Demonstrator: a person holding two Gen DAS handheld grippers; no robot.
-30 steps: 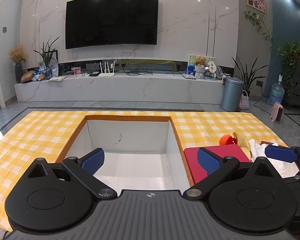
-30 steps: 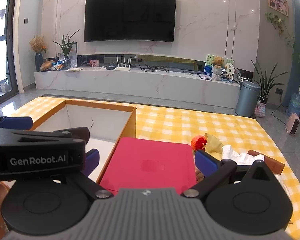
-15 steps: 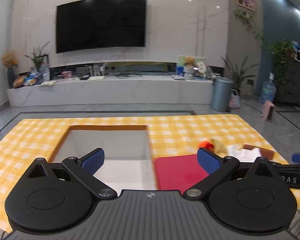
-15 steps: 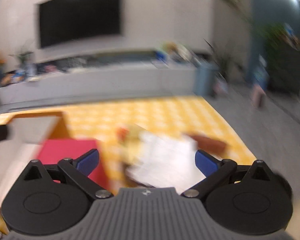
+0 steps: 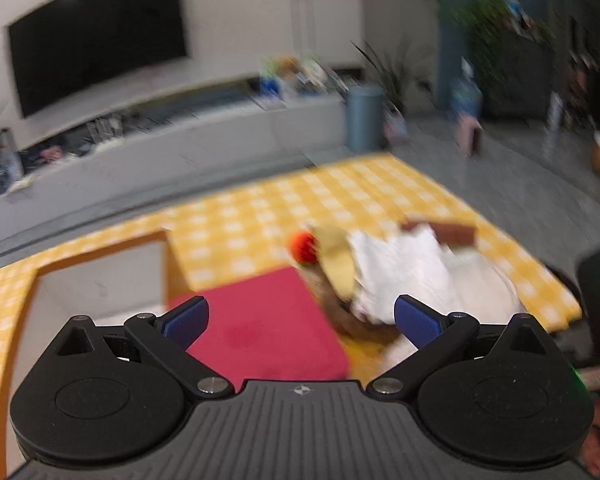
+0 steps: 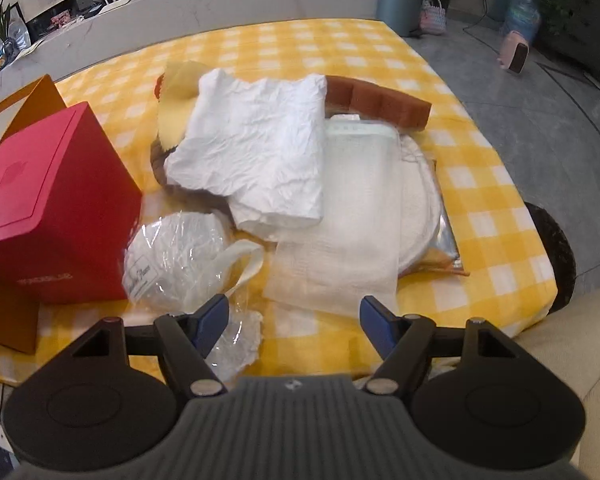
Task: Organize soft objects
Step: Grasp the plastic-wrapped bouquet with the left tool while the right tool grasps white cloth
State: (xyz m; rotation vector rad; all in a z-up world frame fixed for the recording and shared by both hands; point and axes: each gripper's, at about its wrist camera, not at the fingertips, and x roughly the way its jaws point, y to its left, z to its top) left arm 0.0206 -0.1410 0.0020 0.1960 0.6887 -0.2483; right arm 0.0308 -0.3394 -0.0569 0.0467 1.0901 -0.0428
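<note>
A pile of soft things lies on the yellow checked tablecloth (image 6: 480, 216): a crumpled white cloth (image 6: 256, 148), a white gauze towel (image 6: 348, 220), a brown sponge (image 6: 376, 100), a yellow cloth (image 6: 180, 92), a bagged white item (image 6: 176, 256) and an orange ball (image 5: 302, 246). My right gripper (image 6: 294, 322) is open and empty, low over the pile's near edge. My left gripper (image 5: 300, 318) is open and empty above the red box (image 5: 260, 324); its view is blurred. The white cloth also shows in the left wrist view (image 5: 404, 268).
The red box (image 6: 56, 204) stands left of the pile, beside an open orange-rimmed box (image 5: 100, 276) with a white inside. The table's right edge (image 6: 540, 280) drops to the floor. A cream cushion (image 6: 572, 344) lies at lower right.
Both grippers have swung right, away from the open box toward the pile. The right gripper has also tilted down and come close over the soft things. Both stay open.
</note>
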